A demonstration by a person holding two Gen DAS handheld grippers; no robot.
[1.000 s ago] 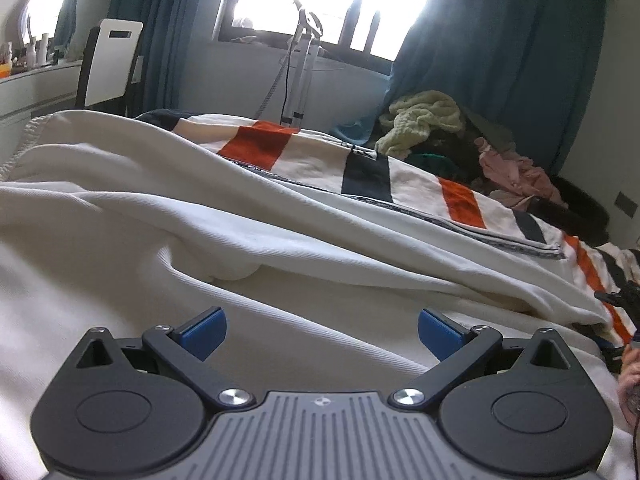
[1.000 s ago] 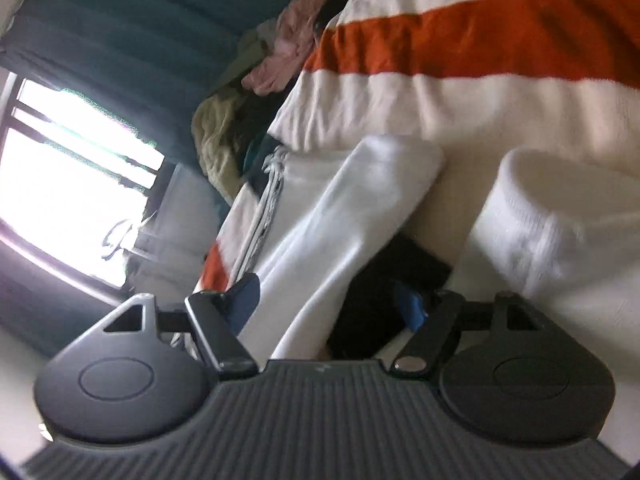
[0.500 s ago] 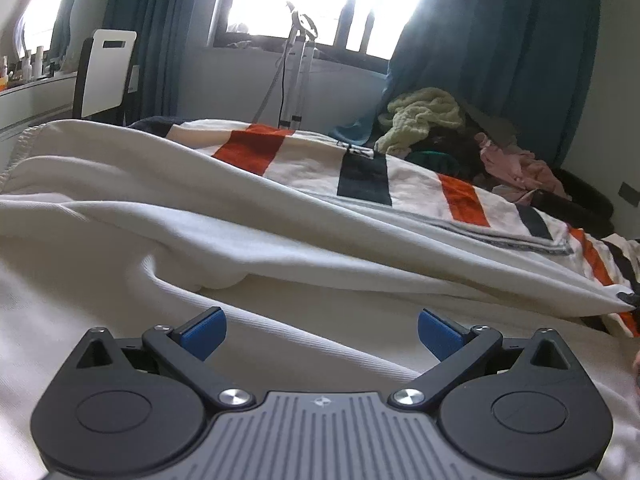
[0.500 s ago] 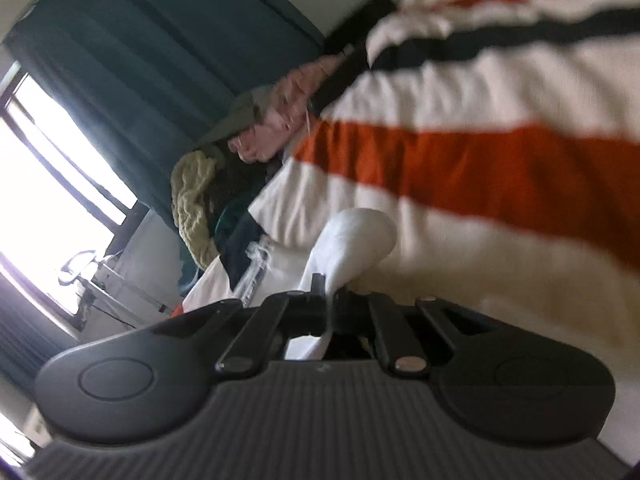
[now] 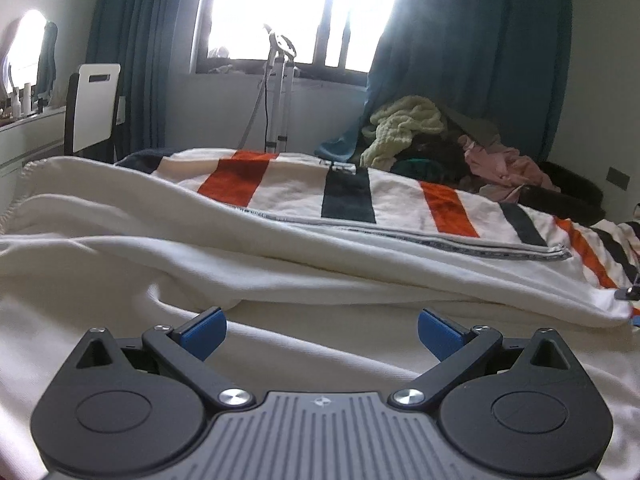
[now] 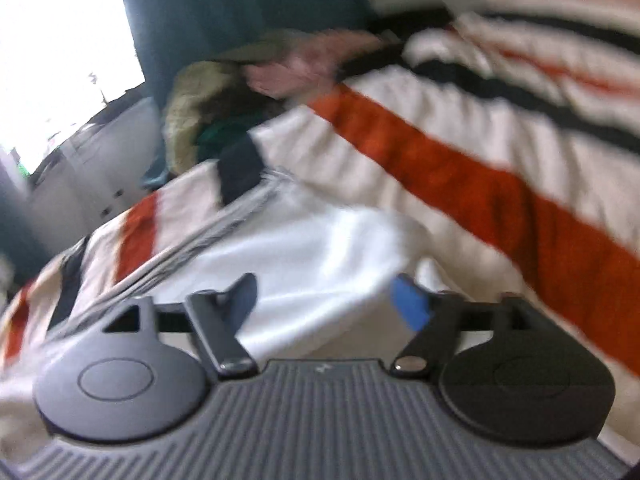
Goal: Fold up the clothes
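Observation:
A large cream-white garment [image 5: 240, 264] lies spread in long folds over a bed with a striped blanket [image 5: 348, 196] in white, orange and black. My left gripper [image 5: 320, 330] is open and empty, low over the garment's near part. In the blurred right wrist view, my right gripper [image 6: 326, 300] is open, with a white fold of the garment [image 6: 312, 252] lying between and beyond its blue pads. The striped blanket [image 6: 460, 168] stretches behind it.
A heap of clothes [image 5: 432, 136], yellow-green, dark and pink, sits at the far end of the bed by blue curtains [image 5: 472, 52]. A white chair [image 5: 94, 108] and a garment steamer stand [image 5: 280, 92] are under the window. A dark basket [image 5: 568, 192] is at right.
My right gripper shut on the white fold half a second ago and has since opened; it swung with blur. The garment's right edge has been drawn out flatter. My left gripper stayed open.

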